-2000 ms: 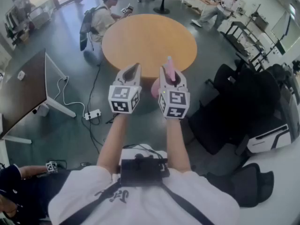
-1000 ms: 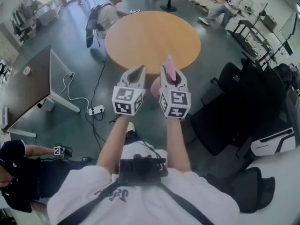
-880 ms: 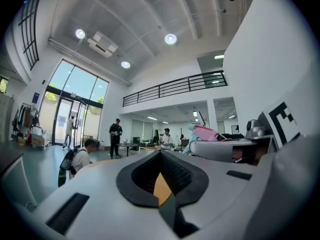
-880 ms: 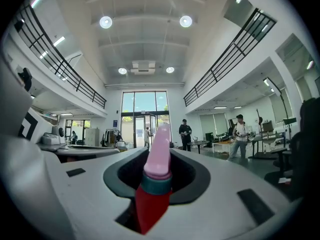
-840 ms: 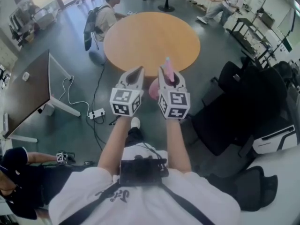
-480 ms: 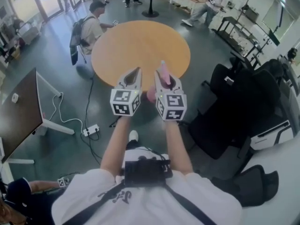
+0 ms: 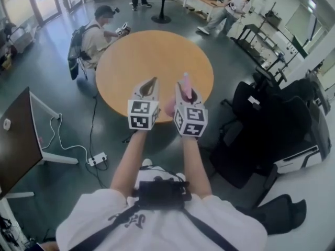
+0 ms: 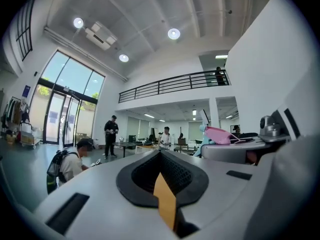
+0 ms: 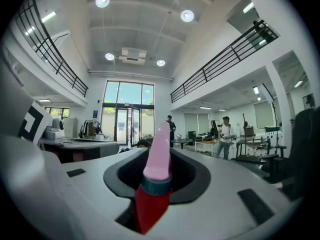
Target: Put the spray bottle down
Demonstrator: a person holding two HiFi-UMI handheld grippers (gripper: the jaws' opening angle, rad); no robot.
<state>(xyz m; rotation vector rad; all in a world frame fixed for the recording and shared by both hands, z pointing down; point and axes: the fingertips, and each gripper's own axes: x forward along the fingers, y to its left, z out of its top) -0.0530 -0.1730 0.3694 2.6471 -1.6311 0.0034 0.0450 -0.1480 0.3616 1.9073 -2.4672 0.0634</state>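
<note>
Near mid frame in the head view, the right gripper [image 7: 186, 95] pinches the pink spray bottle [image 9: 159, 154] by its neck, up in the air by the round table [image 7: 131, 56]. It's not put down yet. Next: lower it upright onto the tabletop, then let go. The left gripper [image 7: 151, 83], just beside, has fingers pressed together w/ nothing inside. A person w/ backpack [image 7: 89, 38] sits upper left, black chairs [image 7: 261, 114] stand right. Neither looks to be in the way.
</note>
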